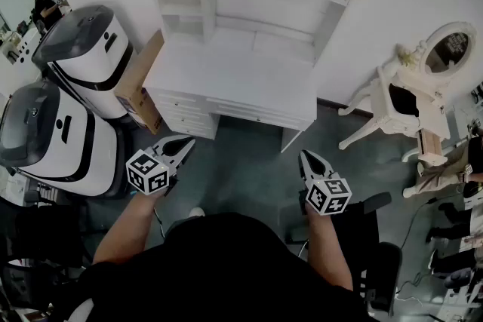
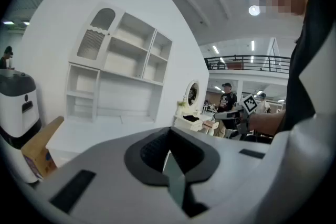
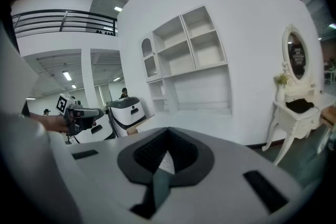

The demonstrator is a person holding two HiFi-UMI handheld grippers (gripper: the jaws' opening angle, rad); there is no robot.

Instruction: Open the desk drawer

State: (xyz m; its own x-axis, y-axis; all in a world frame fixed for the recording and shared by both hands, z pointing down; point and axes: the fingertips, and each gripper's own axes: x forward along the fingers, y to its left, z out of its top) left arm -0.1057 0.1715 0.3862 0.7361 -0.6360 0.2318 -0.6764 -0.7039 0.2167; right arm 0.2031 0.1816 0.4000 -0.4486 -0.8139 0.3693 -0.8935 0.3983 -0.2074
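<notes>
A white desk [image 1: 226,75] with a shelf hutch stands against the wall ahead. Its drawers [image 1: 189,113] are on the front, under the top, and all look closed. My left gripper [image 1: 183,141] hovers in front of the desk's left drawer stack, apart from it, jaws together and empty. Off the desk's right front corner, over the floor, my right gripper [image 1: 306,154] is shut and holds nothing. In the left gripper view the shut left gripper [image 2: 169,134] points at the desk top [image 2: 100,134]. In the right gripper view the right gripper [image 3: 168,132] faces the hutch [image 3: 194,60].
Two white and grey machines [image 1: 83,56] [image 1: 53,132] stand left of the desk, with a cardboard box [image 1: 139,87] leaning between them and it. A white vanity with an oval mirror [image 1: 430,79] is at the right. A black chair [image 1: 373,237] is by my right side.
</notes>
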